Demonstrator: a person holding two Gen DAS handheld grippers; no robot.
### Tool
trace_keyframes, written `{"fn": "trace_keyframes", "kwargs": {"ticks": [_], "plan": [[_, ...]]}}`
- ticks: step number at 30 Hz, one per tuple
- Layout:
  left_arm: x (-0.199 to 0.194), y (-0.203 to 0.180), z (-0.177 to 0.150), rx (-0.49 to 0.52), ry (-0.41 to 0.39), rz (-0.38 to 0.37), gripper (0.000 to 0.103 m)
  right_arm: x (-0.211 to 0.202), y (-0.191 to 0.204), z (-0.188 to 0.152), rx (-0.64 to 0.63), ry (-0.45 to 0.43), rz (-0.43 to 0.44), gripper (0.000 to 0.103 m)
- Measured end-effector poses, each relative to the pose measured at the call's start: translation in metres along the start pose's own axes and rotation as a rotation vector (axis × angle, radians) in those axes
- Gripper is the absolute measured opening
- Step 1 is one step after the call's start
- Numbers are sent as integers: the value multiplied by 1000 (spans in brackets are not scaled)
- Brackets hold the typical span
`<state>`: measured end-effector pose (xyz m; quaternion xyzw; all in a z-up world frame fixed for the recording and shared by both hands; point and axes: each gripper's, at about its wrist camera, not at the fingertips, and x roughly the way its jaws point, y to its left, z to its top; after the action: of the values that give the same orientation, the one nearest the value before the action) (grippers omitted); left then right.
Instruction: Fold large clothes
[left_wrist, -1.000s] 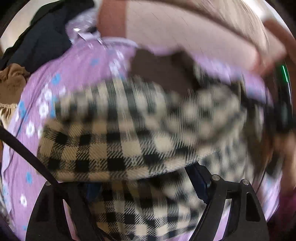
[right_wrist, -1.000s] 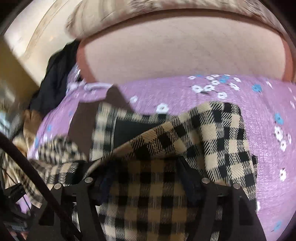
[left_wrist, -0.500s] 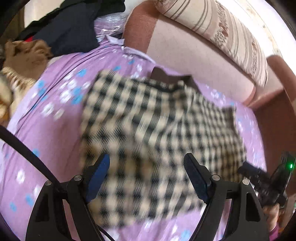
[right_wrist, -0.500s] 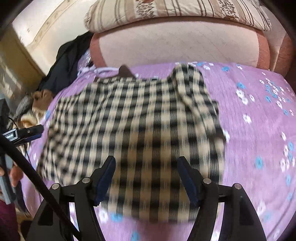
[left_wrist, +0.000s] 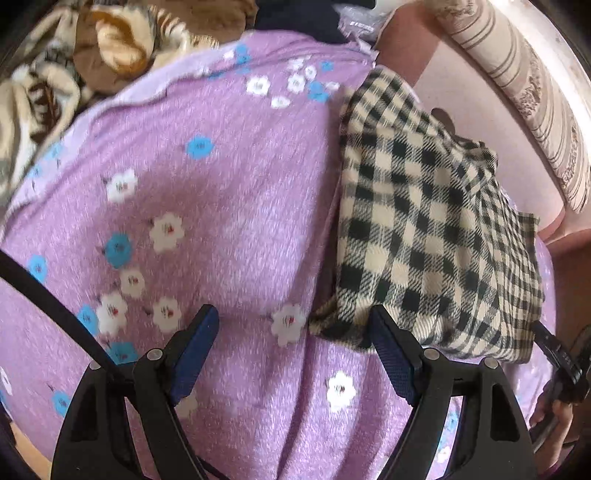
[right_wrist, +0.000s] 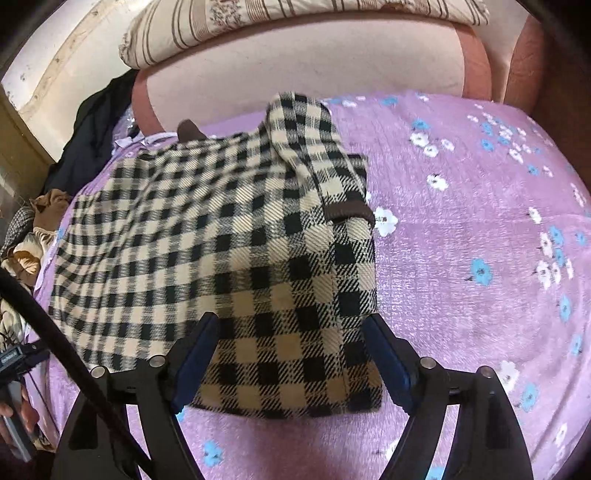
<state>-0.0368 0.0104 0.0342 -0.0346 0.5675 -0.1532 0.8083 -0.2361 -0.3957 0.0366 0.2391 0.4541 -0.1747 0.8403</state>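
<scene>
A black-and-cream checked garment (right_wrist: 236, 251) lies spread on the purple flowered blanket (right_wrist: 480, 229), one side folded over with a brown trim strip (right_wrist: 349, 212) showing. My right gripper (right_wrist: 291, 354) hangs over its near edge, jaws opening, pads clear of the cloth lying between and beneath them. In the left wrist view the same garment (left_wrist: 436, 236) lies to the right. My left gripper (left_wrist: 295, 350) is open above bare blanket (left_wrist: 221, 206), its right finger (left_wrist: 391, 354) by the garment's near left corner.
A pink sofa back (right_wrist: 314, 66) with a striped cushion (right_wrist: 295, 18) runs behind the blanket. A heap of brown and cream clothes (left_wrist: 92, 55) and dark garments (right_wrist: 92, 129) lies at the far left. The person's hand (left_wrist: 554, 432) holds the other gripper at the right edge.
Both grippers let go of the checked garment, which now lies flat on the blanket. My left gripper has slid left onto bare blanket. My right gripper drew back toward the near edge and widened.
</scene>
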Motion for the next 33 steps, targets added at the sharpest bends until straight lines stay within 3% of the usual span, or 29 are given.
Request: {"fn": "trace_keyframes", "kwargs": {"ticks": [3, 9, 11, 12, 13, 15, 20, 26, 30, 33], "plan": [[0, -5, 0, 5, -25, 20, 82, 13, -7, 0, 33, 14, -23, 85], [7, -21, -2, 59, -32, 74, 82, 20, -26, 1, 87, 21, 11, 83], [10, -26, -1, 81, -37, 98, 82, 19, -27, -1, 70, 17, 49, 53], [12, -27, -2, 90, -41, 110, 82, 16, -23, 0, 44, 23, 60, 28], [12, -28, -4, 100, -45, 120, 82, 11, -16, -1, 9, 32, 49, 17], [12, -31, -8, 128, -42, 139, 82, -3, -7, -1, -67, 31, 15, 12], [4, -30, -12, 113, -57, 137, 82, -7, -13, -8, -72, 64, -18, 11], [-22, -46, -19, 132, -144, 105, 82, -11, -12, -9, -60, 70, -36, 12], [-29, -70, -18, 168, -136, 54, 82, -43, -5, -10, -54, -12, -52, 44], [-28, -93, -20, 208, -147, 57, 82, -51, 15, -12, -81, -29, 27, 45]]}}
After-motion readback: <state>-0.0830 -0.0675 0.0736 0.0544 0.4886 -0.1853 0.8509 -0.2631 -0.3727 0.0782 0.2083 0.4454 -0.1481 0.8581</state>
